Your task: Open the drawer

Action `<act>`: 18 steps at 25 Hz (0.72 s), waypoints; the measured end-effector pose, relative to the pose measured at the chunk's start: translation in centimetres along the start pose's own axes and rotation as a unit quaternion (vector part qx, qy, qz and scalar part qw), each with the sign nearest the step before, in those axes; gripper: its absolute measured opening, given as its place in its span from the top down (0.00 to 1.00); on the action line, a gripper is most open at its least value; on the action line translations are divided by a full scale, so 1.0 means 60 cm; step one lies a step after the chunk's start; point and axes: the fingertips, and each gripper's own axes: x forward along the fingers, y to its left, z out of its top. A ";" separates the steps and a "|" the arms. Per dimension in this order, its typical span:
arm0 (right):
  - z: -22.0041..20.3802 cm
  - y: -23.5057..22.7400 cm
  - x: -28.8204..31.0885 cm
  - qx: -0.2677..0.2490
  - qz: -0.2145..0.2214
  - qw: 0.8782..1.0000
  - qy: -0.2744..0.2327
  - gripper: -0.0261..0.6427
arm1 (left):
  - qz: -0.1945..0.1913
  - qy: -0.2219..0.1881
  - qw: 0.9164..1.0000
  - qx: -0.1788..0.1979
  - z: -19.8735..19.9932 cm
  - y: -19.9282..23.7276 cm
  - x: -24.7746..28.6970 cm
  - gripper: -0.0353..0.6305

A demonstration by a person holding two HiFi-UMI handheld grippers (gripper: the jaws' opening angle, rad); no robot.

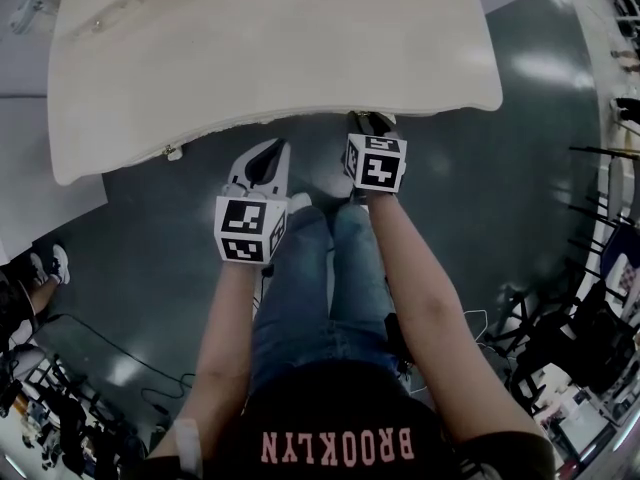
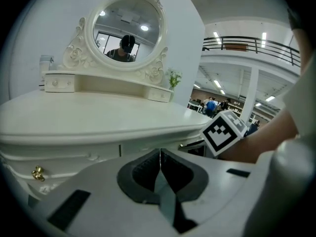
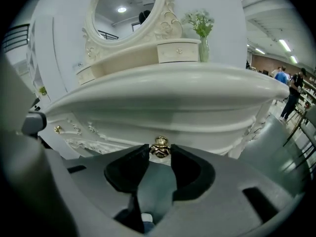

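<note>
Here, the right gripper (image 3: 160,154) grasps the gold knob (image 3: 160,146) of the front drawer (image 3: 202,135) in the white dressing table (image 1: 270,48). The knob sits right at the fingertips and fills the gap between the two dark pads (image 3: 129,172). The drawer front lies just beyond them, tucked under the tabletop's curved edge. The left gripper (image 2: 160,157) is clenched on nothing, its fingers pressed together, and it hovers short of the table edge. Another gold knob (image 2: 38,173) shows well off to the left of those fingers. Far beyond both pairs of fingers, at the back of the tabletop, stands an ornate oval mirror (image 2: 128,26).
</note>
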 end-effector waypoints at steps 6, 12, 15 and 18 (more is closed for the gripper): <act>-0.001 0.001 0.002 0.003 0.003 1.000 -0.001 0.79 | 0.024 0.000 1.000 -0.017 -0.006 0.033 -0.011 0.94; 0.000 -0.001 -0.002 0.003 0.002 1.000 0.005 0.80 | 0.028 -0.002 0.999 -0.023 -0.002 0.023 -0.011 0.94; 0.001 -0.002 -0.005 0.001 0.008 1.000 0.006 0.80 | 0.027 -0.001 0.999 -0.021 -0.001 0.010 -0.015 0.94; 0.000 -0.003 -0.006 -0.001 0.012 1.000 0.010 0.80 | 0.028 0.000 0.999 -0.019 -0.005 -0.002 -0.019 0.94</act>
